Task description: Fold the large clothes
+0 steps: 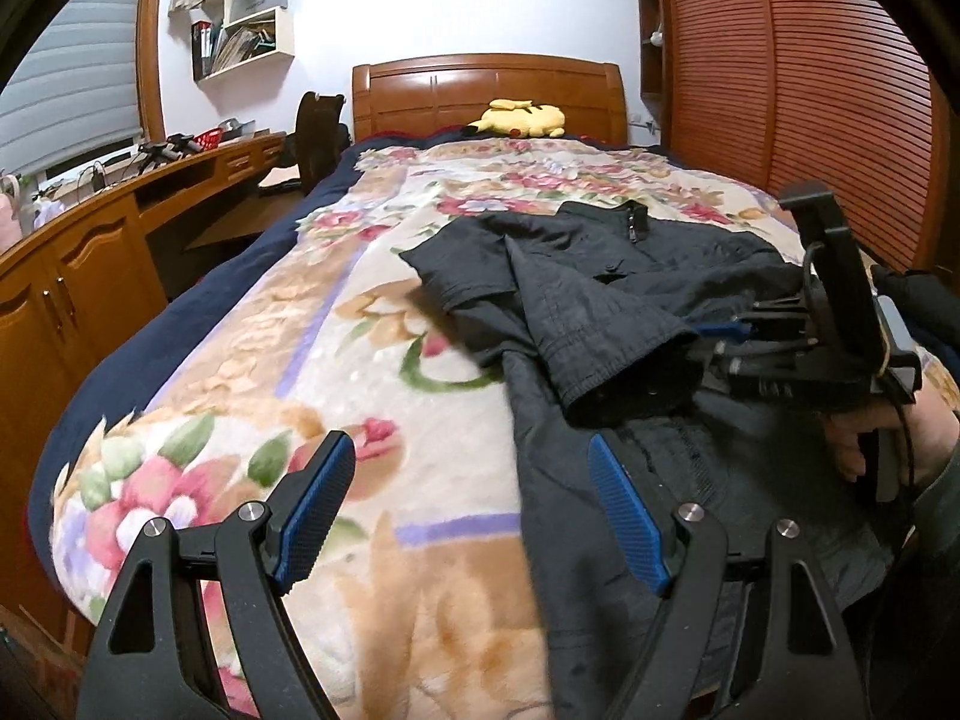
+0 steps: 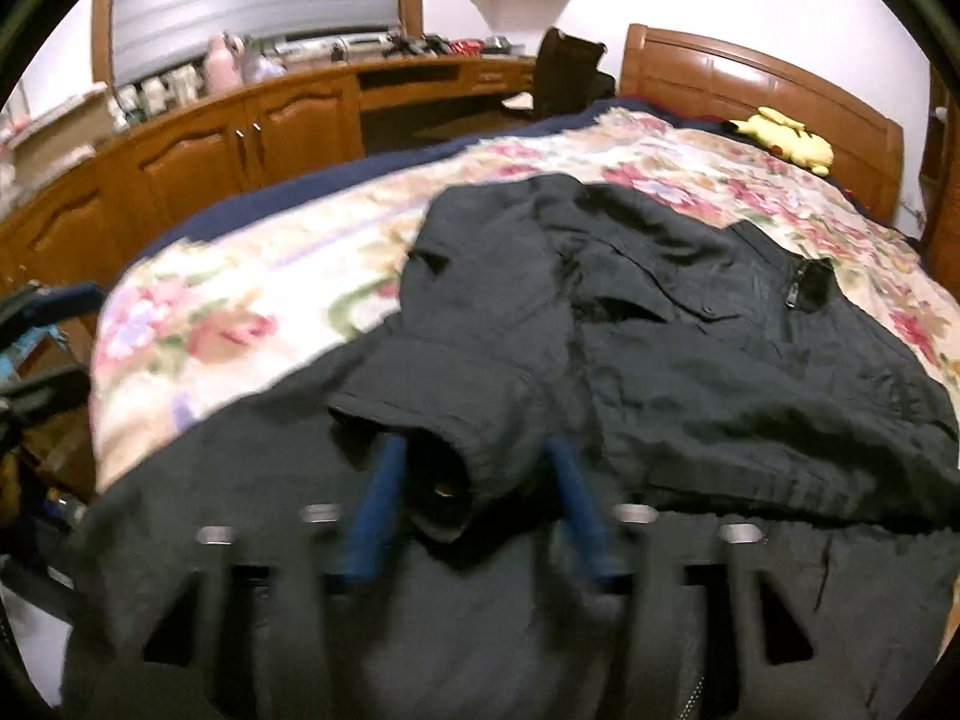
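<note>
I am holding my left gripper (image 1: 471, 441) wide open and empty over the near end of the bed. Its left finger is hanging above the floral blanket (image 1: 372, 324) and its right finger above the near edge of the dark jacket (image 1: 600, 276).

The jacket is lying spread across the right half of the blanket, with its zipped collar (image 1: 636, 225) pointing toward the wooden headboard (image 1: 486, 90). One sleeve is folded across the body, and its cuff (image 2: 480, 420) is lying open toward me.

I am pointing my right gripper (image 2: 474, 447) at that cuff. Its two blue fingers are standing on either side of the cuff, with the cloth between them. The right wrist view is smeared, so I cannot tell whether the pads are pressing the cuff or only flanking it.

In the left wrist view, that gripper is reaching in from the right edge over the jacket, with my hand (image 1: 870, 438) wrapped around its handle.

A yellow plush toy (image 1: 522, 118) is resting against the headboard. Wooden cabinets (image 1: 90, 252) are running along the left side of the bed, and a slatted wardrobe (image 1: 810, 90) is standing on the right.
</note>
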Demonstrator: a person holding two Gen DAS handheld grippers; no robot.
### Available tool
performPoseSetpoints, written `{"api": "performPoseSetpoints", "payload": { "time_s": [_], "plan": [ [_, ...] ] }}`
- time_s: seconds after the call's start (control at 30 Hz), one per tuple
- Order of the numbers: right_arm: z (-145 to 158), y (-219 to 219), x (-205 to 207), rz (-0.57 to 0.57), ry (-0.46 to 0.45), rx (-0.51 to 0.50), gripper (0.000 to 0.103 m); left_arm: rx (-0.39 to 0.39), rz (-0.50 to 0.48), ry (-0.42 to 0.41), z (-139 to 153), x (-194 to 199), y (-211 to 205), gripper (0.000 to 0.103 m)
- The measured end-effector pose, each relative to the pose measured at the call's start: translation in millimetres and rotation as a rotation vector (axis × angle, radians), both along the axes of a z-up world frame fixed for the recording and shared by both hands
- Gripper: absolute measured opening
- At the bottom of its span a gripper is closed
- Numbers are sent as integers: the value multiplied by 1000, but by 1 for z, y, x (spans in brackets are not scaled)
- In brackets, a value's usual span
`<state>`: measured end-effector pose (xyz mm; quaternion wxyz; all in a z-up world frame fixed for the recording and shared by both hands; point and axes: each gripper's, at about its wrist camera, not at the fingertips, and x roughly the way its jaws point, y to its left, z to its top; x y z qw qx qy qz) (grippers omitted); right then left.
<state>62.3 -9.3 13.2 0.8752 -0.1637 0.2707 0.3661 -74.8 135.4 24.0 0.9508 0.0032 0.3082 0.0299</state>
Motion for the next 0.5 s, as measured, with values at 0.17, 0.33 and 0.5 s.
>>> {"api": "performPoseSetpoints", "payload": {
  "time_s": [0.17,0.33,0.5],
  "plan": [
    [17,-11,3,-10,-35,109,2,-15,-7,5,-3,-2,-3,81],
    [43,-49,-7,-40,-120,240,2,-21,-40,-8,-1,4,-19,81],
    [63,-105,-10,-105,-165,315,2,-19,-82,-25,4,17,-40,81]
  ]
}}
